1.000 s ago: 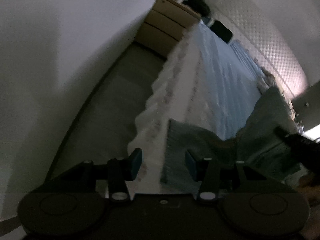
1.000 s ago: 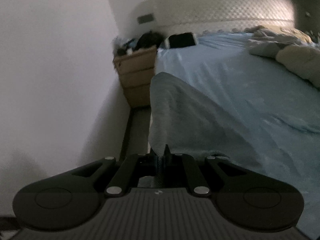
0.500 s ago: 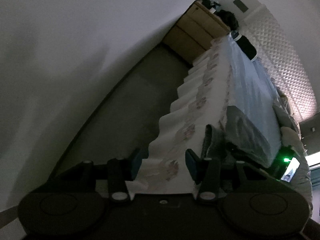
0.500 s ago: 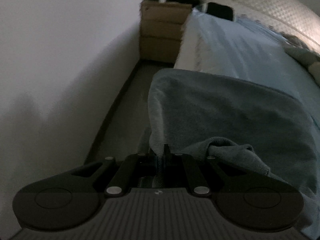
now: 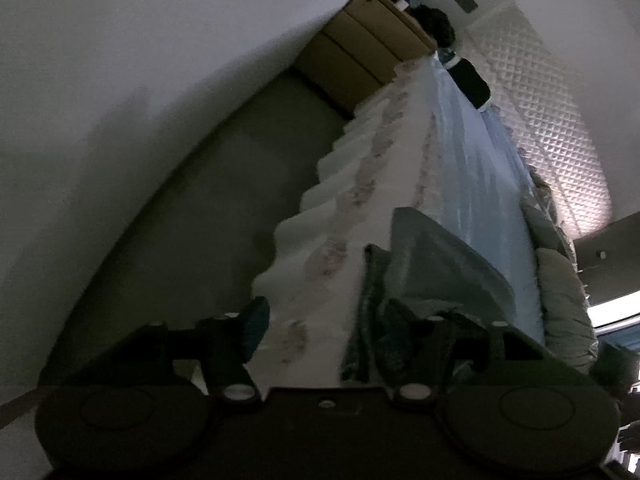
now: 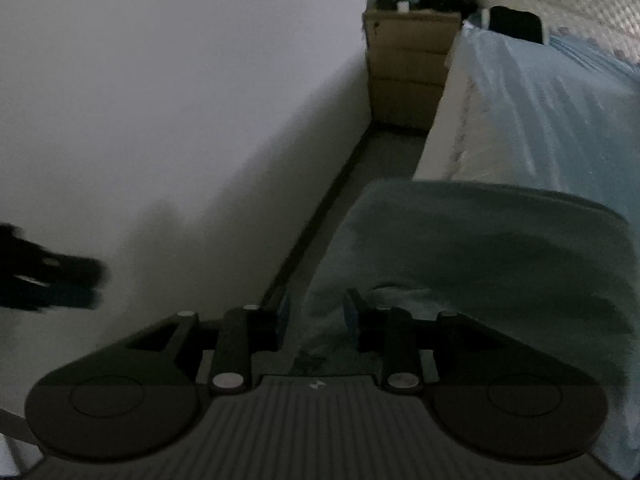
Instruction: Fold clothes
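A teal towel-like garment [image 6: 492, 248] lies folded at the near edge of the bed. In the left wrist view it [image 5: 436, 268] drapes over the mattress side. My right gripper [image 6: 316, 312] is open, its jaws apart just in front of the garment's near hem. My left gripper [image 5: 324, 320] is open and low beside the bed, facing the white bed skirt, with the garment's hanging edge by its right finger [image 5: 400, 320]. The left gripper also shows blurred at the left of the right wrist view [image 6: 52, 284].
A blue sheet [image 6: 552, 108] covers the bed, with a white frilled bed skirt [image 5: 352, 208] down its side. A wooden nightstand [image 6: 408, 76] stands by the quilted headboard [image 5: 560, 120]. A narrow floor strip [image 5: 208, 208] runs between bed and white wall. Bundled bedding [image 5: 560, 304] lies at the right.
My right gripper has opened and let go of the garment's edge, which now lies folded on the bed. My left gripper has dropped lower beside the bed, staying open.
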